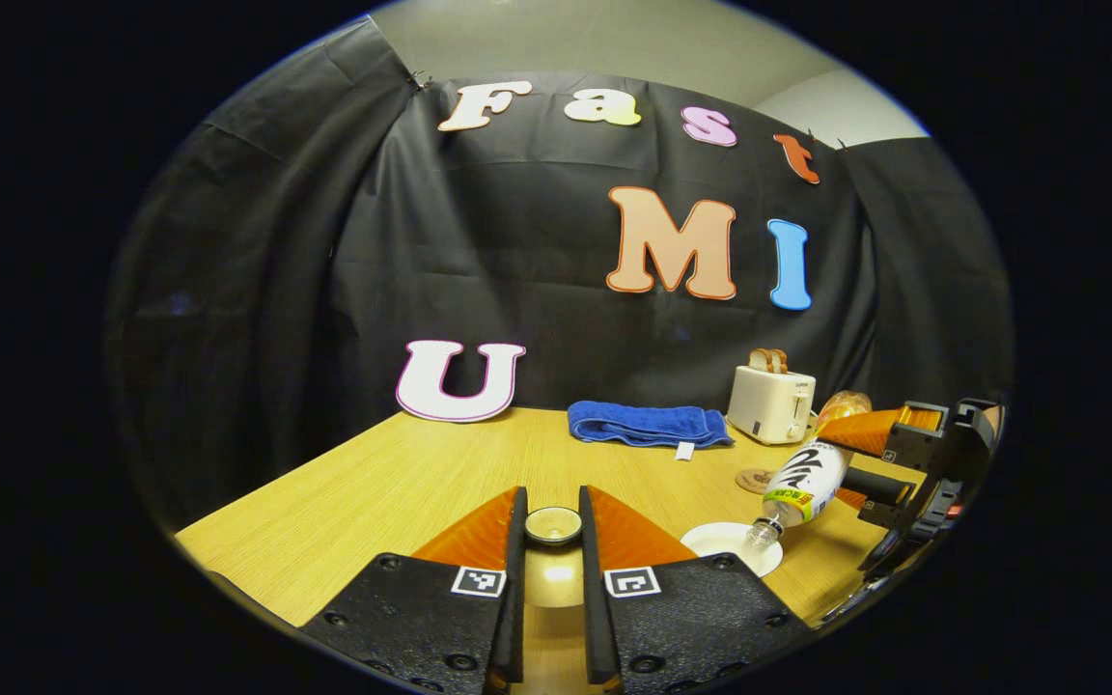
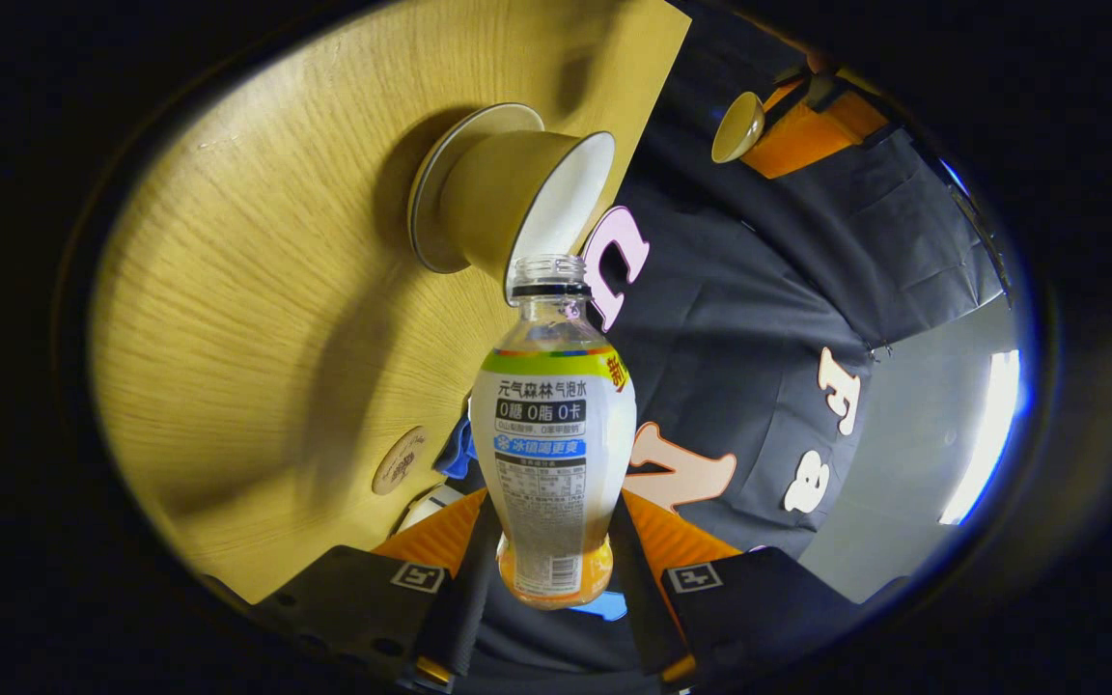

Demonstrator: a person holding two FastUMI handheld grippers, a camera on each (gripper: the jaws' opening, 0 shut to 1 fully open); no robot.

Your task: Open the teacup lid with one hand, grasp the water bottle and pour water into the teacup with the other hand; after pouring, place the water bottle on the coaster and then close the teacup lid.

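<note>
- Presently, in the left gripper view, the left gripper has both fingers pressed on the teacup lid, which sits between the fingertips at six o'clock, lifted above the wooden table.
- Out at four o'clock in that view, the right gripper holds the water bottle tipped steeply, its uncapped neck pointing down at the white teacup on the table.
- Just behind the bottle at three o'clock lies a round coaster; farther back stand a white toaster with bread in its slots and a folded blue towel.
- Seen from the right gripper view, the right gripper is clamped on the lower body of the water bottle, fingers on either side of it at six o'clock.
- Its open mouth is at the rim of the teacup, which stands on its saucer at twelve o'clock; the bottle holds orange liquid near its base.
- Toward eight o'clock the coaster lies on the table, well apart from the cup.
- Up at one o'clock the left gripper carries the teacup lid clear of the cup.
</note>
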